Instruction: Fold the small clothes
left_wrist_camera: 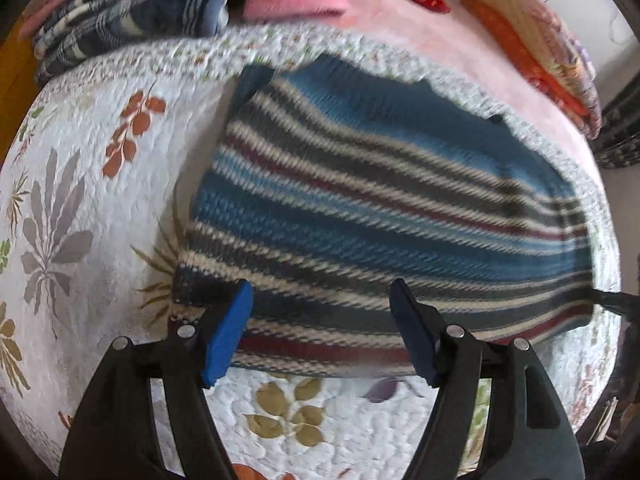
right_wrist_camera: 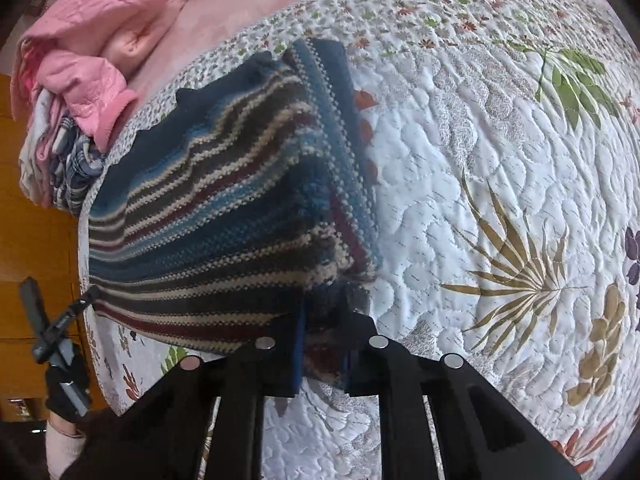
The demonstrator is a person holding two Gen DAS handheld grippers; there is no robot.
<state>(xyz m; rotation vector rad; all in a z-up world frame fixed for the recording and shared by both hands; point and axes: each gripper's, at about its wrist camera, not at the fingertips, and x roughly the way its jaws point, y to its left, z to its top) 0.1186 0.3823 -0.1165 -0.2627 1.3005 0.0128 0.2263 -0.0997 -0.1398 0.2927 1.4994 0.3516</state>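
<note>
A knitted sweater (left_wrist_camera: 380,200) with blue, grey, cream and maroon stripes lies on a white floral quilt (left_wrist_camera: 100,200). My left gripper (left_wrist_camera: 320,292) hovers open over the sweater's near edge, and nothing sits between its blue pads (left_wrist_camera: 228,332). In the right wrist view the sweater (right_wrist_camera: 224,208) is partly folded, with one side lapped over along its right edge. My right gripper (right_wrist_camera: 325,332) is shut on the near corner of that folded edge, and knit bunches between the fingers. The left gripper (right_wrist_camera: 52,332) shows at the far left, held by a gloved hand (right_wrist_camera: 66,392).
A pile of clothes lies at the quilt's far side: a blue plaid piece (left_wrist_camera: 132,8) and a pink garment (right_wrist_camera: 92,52). Folded orange and patterned fabrics (left_wrist_camera: 536,52) lie on the pink sheet. An orange wooden surface (right_wrist_camera: 36,200) lies beyond the quilt's edge. Bare quilt (right_wrist_camera: 500,200) spreads right of the sweater.
</note>
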